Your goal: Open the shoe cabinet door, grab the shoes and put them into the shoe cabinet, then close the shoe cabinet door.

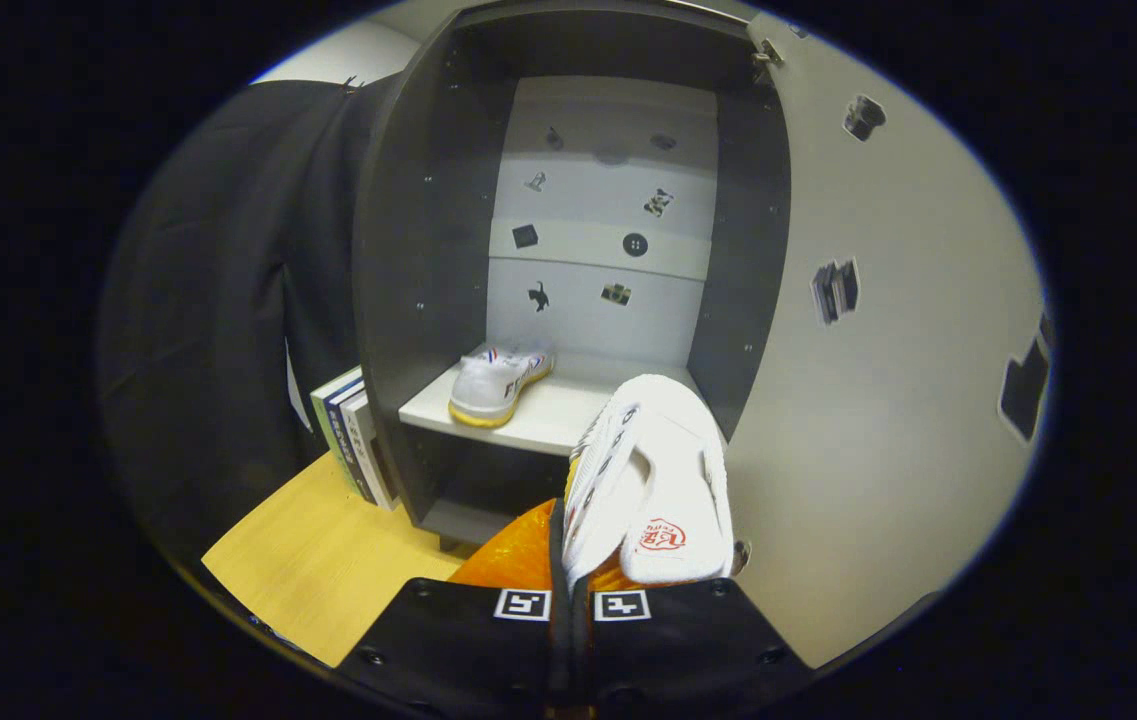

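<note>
The gripper (571,590) is closed tight on a white shoe (648,480), both fingers pinching its side, just short of the open cabinet (408,250). Another shoe (498,382) sits left on the shelf (553,415) (bare room to its right). The door (878,400) stands wide open.

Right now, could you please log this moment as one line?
tool: shut on shoe | cabinet: open | other shoe: on shelf

We see the gripper (571,600) with its fingers pressed nearly together. They pinch something thin (barely a slit shows).
</note>
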